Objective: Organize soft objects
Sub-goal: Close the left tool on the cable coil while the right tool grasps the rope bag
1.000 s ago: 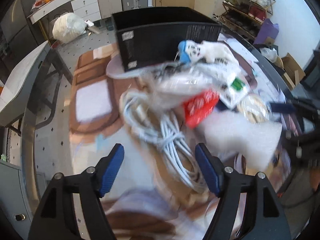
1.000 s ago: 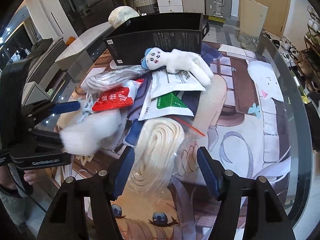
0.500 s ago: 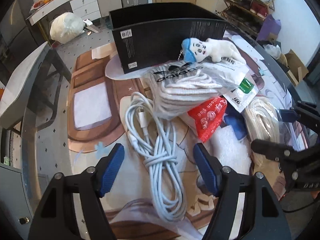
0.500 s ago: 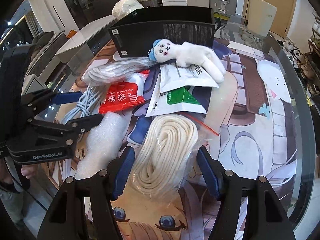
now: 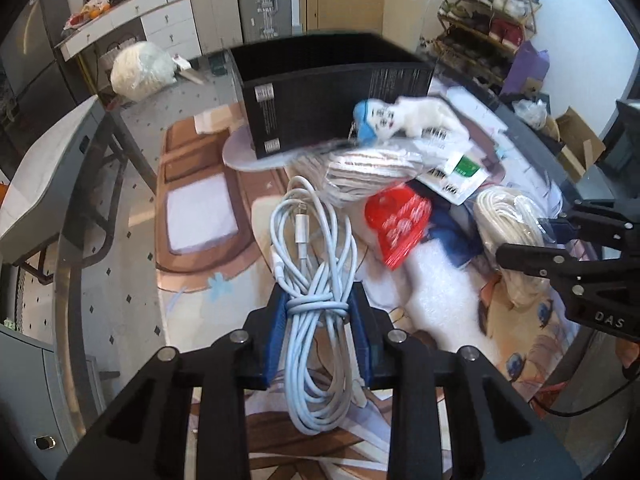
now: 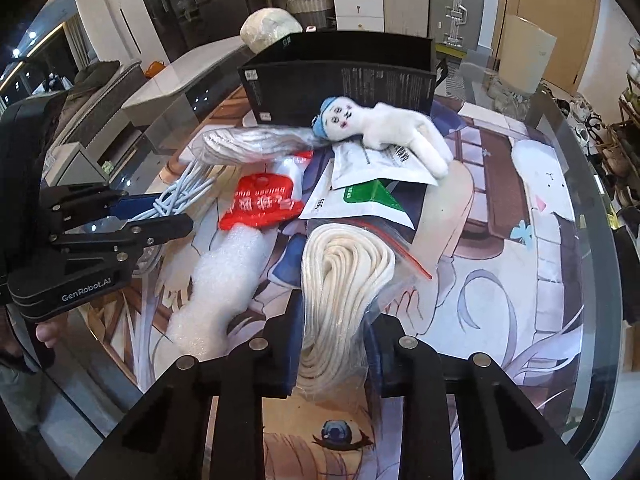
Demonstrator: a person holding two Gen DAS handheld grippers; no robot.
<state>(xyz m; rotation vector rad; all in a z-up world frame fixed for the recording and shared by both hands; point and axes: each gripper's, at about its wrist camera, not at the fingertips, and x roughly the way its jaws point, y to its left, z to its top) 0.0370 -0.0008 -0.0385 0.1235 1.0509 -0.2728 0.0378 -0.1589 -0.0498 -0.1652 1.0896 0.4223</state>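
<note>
A coiled white charging cable (image 5: 308, 240) lies on the printed table mat, and my left gripper (image 5: 318, 300) is shut on its tied middle. A clear zip bag of cream rope (image 6: 348, 264) lies in front of my right gripper (image 6: 334, 316). Its jaws are closing, and the blue pads pinch the bag's near end. A white plush toy with a blue cap (image 6: 384, 128) rests on flat pouches beside an open black box (image 6: 344, 80). A bagged hank of pale cord (image 5: 368, 172) sits behind the cable.
A red packet (image 6: 260, 204), a white foam sheet (image 6: 224, 280) and white-and-green pouches (image 6: 360, 200) are piled mid-table between the grippers. The glass table's edge (image 6: 592, 200) curves round on the right. A shoe rack (image 5: 488, 16) and drawers stand beyond.
Both grippers have gone from wide open to shut, the left onto the cable bundle and the right onto the rope bag. The foam sheet has settled on the mat.
</note>
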